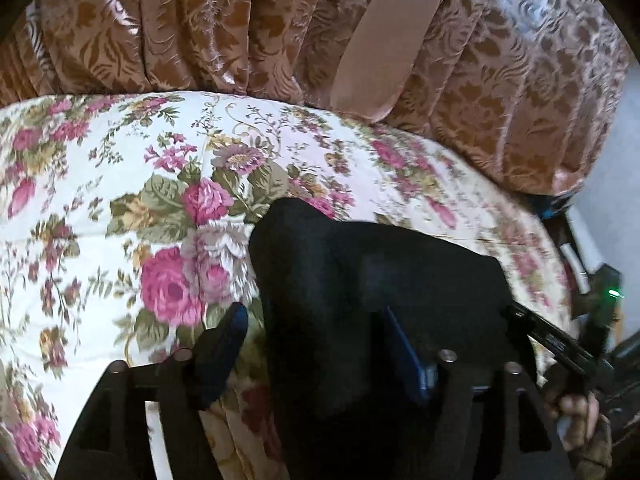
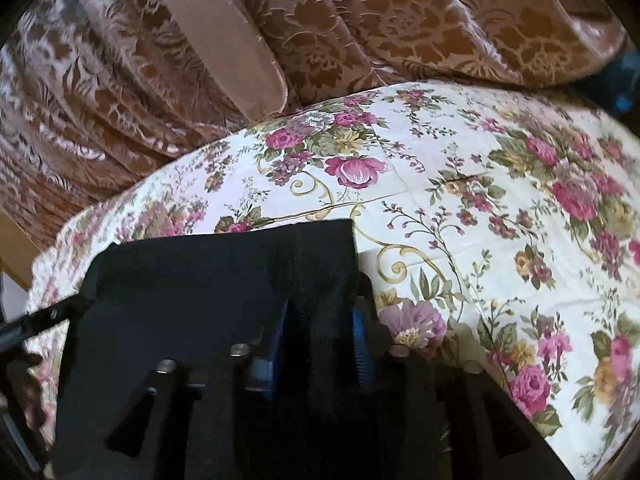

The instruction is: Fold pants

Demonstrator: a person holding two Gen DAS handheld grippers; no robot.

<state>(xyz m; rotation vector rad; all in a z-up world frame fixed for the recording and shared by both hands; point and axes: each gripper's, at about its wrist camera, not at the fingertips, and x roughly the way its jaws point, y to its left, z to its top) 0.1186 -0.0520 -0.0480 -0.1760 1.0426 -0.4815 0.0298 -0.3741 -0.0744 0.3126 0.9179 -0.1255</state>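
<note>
bed (image 1: 100, 152) with floral cover, brown curtain (image 1: 200, 20) behind | black pants (image 2: 224, 272) lie folded on the bed, flat edge seen in right view | right tool (image 2: 320, 332) pinches pants cloth between blue pads | left tool (image 1: 316, 344) wide apart, pants draped over its right finger | left view alone shows the person's hand (image 1: 576, 404)

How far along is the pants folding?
Partway, it seems. The black pants already show a straight folded edge on the floral bedspread. The right hand-held gripper pinches the cloth; the left hand-held gripper has fabric between open fingers. Laying it flat remains.
</note>
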